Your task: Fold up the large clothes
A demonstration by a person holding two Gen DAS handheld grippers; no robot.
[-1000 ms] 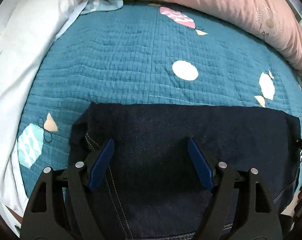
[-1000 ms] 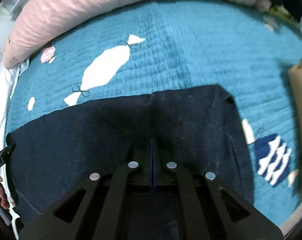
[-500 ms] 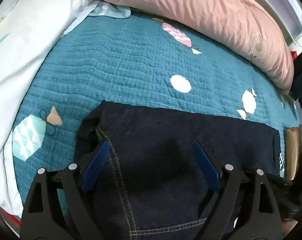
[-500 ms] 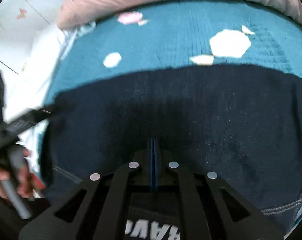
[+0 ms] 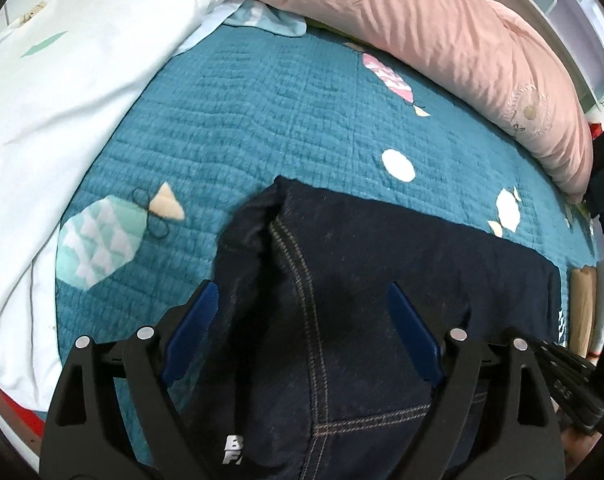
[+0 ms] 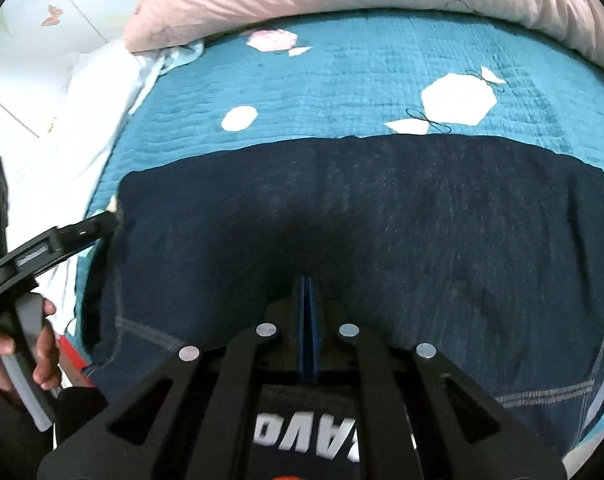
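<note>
white bedding (image 5: 54, 112) lies at the left edge of the bed, beside the teal quilt (image 5: 262, 128). folded dark denim jeans (image 5: 361, 264) rest on the quilt's near part. the left gripper (image 5: 300, 320) hangs over the jeans' left end, jaws wide apart after just opening, pads off the cloth. the right gripper (image 6: 305, 300) is above the middle, jaws together on nothing. a pink duvet (image 5: 441, 32) runs along the far side.

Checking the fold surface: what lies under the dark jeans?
The jeans lie on a teal quilted bedspread printed with pale shapes, which shows along their far and left edges. Whatever part of the pattern sits beneath the denim is covered and cannot be seen.
</note>
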